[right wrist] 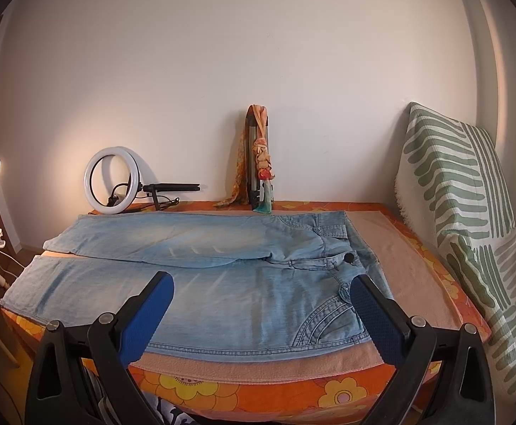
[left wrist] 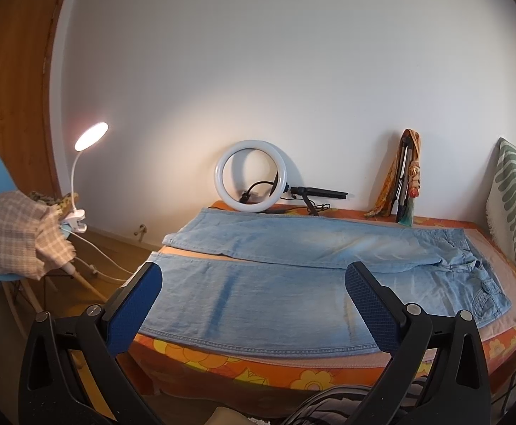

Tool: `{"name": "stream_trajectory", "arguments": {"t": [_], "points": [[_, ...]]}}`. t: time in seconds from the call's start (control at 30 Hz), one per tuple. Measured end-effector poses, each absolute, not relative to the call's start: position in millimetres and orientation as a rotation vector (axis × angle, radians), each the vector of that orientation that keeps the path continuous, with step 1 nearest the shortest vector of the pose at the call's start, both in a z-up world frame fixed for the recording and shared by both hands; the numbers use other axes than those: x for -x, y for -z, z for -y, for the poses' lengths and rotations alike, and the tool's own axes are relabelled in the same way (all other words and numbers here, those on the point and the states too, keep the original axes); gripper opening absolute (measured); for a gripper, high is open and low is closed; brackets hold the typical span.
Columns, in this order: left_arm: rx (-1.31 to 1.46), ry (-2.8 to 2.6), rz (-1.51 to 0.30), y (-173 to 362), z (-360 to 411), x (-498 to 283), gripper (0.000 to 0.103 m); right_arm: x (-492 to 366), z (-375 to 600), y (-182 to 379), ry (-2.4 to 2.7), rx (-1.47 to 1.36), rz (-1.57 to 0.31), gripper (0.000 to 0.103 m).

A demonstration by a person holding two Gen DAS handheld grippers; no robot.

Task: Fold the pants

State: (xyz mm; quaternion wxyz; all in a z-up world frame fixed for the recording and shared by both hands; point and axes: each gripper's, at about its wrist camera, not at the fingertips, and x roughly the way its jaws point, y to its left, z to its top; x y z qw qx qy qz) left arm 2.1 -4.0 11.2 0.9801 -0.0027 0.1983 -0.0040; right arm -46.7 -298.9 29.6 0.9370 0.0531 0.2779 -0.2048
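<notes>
Light blue denim pants [left wrist: 279, 283] lie flat and spread out on a bed, legs pointing left and waistband to the right, the two legs side by side. They also show in the right wrist view [right wrist: 222, 283], with the button and front pocket at the right. My left gripper [left wrist: 252, 276] is open and empty, held above the near leg by the bed's front edge. My right gripper [right wrist: 261, 283] is open and empty, held above the near leg and hip pocket.
The bed has an orange flowered cover [right wrist: 201, 389] and a pink cloth [right wrist: 399, 258] under the pants. A ring light [left wrist: 251, 175] and a scarf-wrapped tripod [right wrist: 259, 163] stand against the far wall. A striped cushion [right wrist: 463, 212] leans at the right. A clip lamp [left wrist: 89, 138] and a chair with checked cloth [left wrist: 17, 233] stand left.
</notes>
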Motion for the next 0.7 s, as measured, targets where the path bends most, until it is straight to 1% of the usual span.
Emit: {"name": "stream_trajectory", "arguments": {"t": [0.7], "points": [[0.016, 0.025, -0.406, -4.9, 5.2, -0.8, 0.103, 46.0, 297.9, -32.0, 0.421, -0.102, -0.567, 0.101]]}}
